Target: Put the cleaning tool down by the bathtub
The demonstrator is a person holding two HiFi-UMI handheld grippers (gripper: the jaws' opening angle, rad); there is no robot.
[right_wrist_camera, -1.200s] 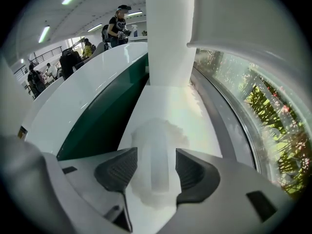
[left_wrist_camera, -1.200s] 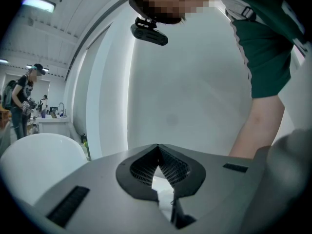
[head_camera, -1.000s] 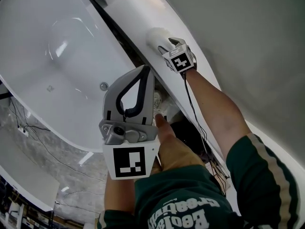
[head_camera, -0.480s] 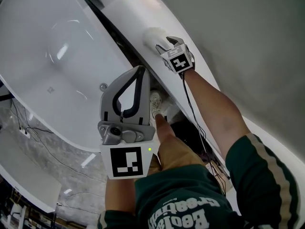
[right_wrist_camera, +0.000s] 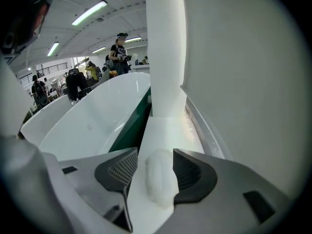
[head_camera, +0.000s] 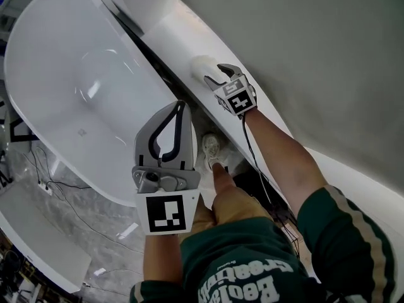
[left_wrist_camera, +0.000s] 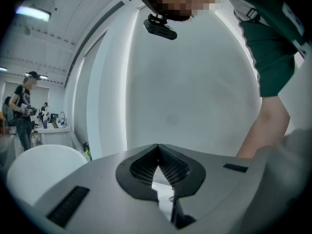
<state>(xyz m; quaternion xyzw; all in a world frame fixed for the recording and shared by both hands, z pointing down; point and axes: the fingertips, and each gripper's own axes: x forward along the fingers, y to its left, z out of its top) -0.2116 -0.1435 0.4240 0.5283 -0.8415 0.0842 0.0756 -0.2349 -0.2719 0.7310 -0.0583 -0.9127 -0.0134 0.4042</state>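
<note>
The cleaning tool (head_camera: 202, 64) is a small white fluffy pad lying on the white ledge (head_camera: 170, 27) beside the white bathtub (head_camera: 76, 93). My right gripper (head_camera: 213, 76) is at the pad. In the right gripper view the cleaning tool (right_wrist_camera: 160, 179) rests on the ledge (right_wrist_camera: 168, 130) between the jaws of the right gripper (right_wrist_camera: 156, 152). It touches the right pad, and a strip of ledge shows at the left pad, so the jaws stand open. My left gripper (head_camera: 178, 106) is held up over the tub's rim. In its own view the left gripper (left_wrist_camera: 157, 146) is shut and holds nothing.
A grey wall (head_camera: 315, 55) runs along the ledge's far side. A white column (right_wrist_camera: 165, 48) stands on the ledge ahead. A dark green gap (right_wrist_camera: 129, 126) separates the bathtub (right_wrist_camera: 92, 121) from the ledge. A shoe (head_camera: 210, 147) is on the floor below, and cables (head_camera: 57, 182) trail there. People (right_wrist_camera: 119, 50) stand far off.
The view has shifted, so the tub and ledge sit lower in the frame. The right gripper stays at the pad on the ledge. The left gripper has barely moved.
</note>
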